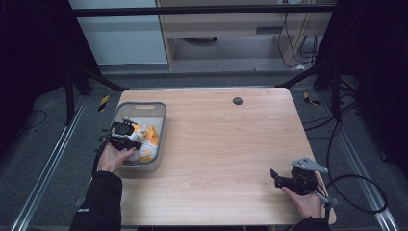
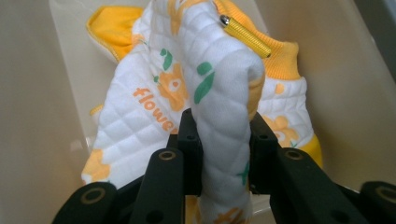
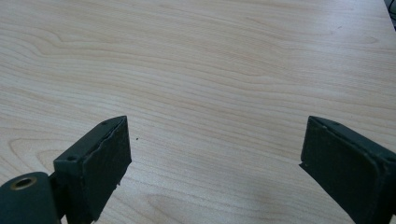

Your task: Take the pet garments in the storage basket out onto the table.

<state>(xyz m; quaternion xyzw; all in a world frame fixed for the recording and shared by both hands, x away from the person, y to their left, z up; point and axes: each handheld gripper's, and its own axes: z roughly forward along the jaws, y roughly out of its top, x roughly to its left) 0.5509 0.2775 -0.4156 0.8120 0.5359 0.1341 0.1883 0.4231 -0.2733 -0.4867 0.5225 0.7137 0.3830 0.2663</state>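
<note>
A white quilted garment (image 2: pixel 219 84) with orange flowers, green leaves and yellow trim lies in a grey basket (image 1: pixel 140 105) at the table's left. In the high view the garment (image 1: pixel 146 139) shows inside the basket under my left gripper (image 1: pixel 126 136). In the left gripper view, my left gripper (image 2: pixel 224 140) is shut on a raised fold of the garment, its jaws pinching the cloth from both sides. A yellow ribbed cord end (image 2: pixel 245 36) lies across the top of the fold. My right gripper (image 1: pixel 276 177) rests near the table's front right, and in its own view it (image 3: pixel 215 154) stands open over bare wood.
The wooden table (image 1: pixel 226 139) has a small dark round cap (image 1: pixel 237 100) near its far edge. A black cable (image 1: pixel 356 192) loops off the right side. Dark frame legs and floor rails surround the table.
</note>
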